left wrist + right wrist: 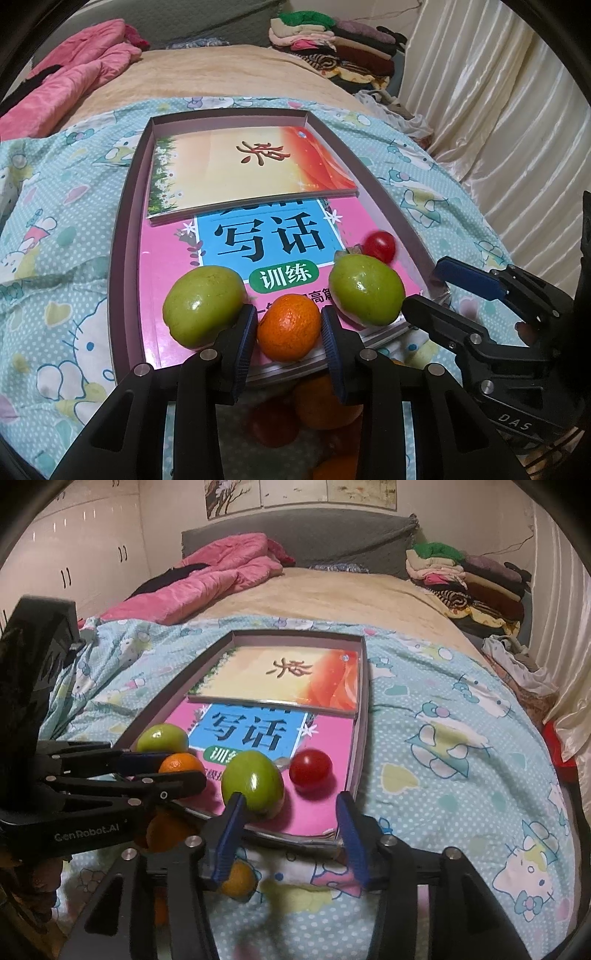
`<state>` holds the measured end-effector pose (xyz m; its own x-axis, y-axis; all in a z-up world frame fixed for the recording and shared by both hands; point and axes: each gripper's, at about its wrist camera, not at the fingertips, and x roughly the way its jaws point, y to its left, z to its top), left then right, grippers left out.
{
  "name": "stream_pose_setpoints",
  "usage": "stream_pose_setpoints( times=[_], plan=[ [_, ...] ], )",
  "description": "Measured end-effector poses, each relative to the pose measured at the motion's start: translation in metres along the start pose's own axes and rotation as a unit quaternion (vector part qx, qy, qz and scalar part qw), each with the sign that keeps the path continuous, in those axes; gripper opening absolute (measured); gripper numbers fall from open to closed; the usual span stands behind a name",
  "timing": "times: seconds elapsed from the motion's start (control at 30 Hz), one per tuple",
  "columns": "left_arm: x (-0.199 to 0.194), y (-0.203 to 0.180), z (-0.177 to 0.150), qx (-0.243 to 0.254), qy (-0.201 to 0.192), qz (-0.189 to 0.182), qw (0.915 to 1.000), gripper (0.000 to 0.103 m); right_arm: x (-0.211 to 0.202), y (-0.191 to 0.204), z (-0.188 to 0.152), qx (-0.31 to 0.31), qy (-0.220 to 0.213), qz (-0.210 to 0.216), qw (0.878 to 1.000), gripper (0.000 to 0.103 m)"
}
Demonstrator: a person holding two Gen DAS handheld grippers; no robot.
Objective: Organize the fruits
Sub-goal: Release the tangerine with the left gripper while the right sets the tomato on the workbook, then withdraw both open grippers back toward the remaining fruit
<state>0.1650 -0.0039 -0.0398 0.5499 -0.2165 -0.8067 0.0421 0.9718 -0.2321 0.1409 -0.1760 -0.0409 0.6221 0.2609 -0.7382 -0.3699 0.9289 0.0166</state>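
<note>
A shallow box tray [125, 236] on the bed holds two books. On the pink book [162, 266] lie two green fruits [203, 304] [365, 290], an orange [289, 326] and a red cherry tomato [379, 245]. My left gripper [289, 332] is shut on the orange at the tray's near edge. My right gripper [291, 830] is open and empty just in front of the tray, its left fingertip [232, 812] touching a green fruit [254, 784], with the tomato [310, 770] beyond. More oranges [238, 880] lie on the bedsheet below the grippers.
The tray sits on a blue cartoon-print sheet [461, 738]. A second book [251, 166] lies in the tray's far half. A pink quilt [207, 587] and folded clothes [465, 579] lie at the bed's far end. Curtains [498, 110] hang at the right.
</note>
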Motion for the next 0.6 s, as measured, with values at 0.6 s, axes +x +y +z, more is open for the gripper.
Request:
stream_pose_setpoints(
  times=[0.6],
  plan=[
    [-0.017,-0.002,0.000,-0.003,-0.026,-0.012,0.9996,0.056,-0.005,-0.008,0.002,0.031,-0.022,0.005,0.999,0.063]
  ],
)
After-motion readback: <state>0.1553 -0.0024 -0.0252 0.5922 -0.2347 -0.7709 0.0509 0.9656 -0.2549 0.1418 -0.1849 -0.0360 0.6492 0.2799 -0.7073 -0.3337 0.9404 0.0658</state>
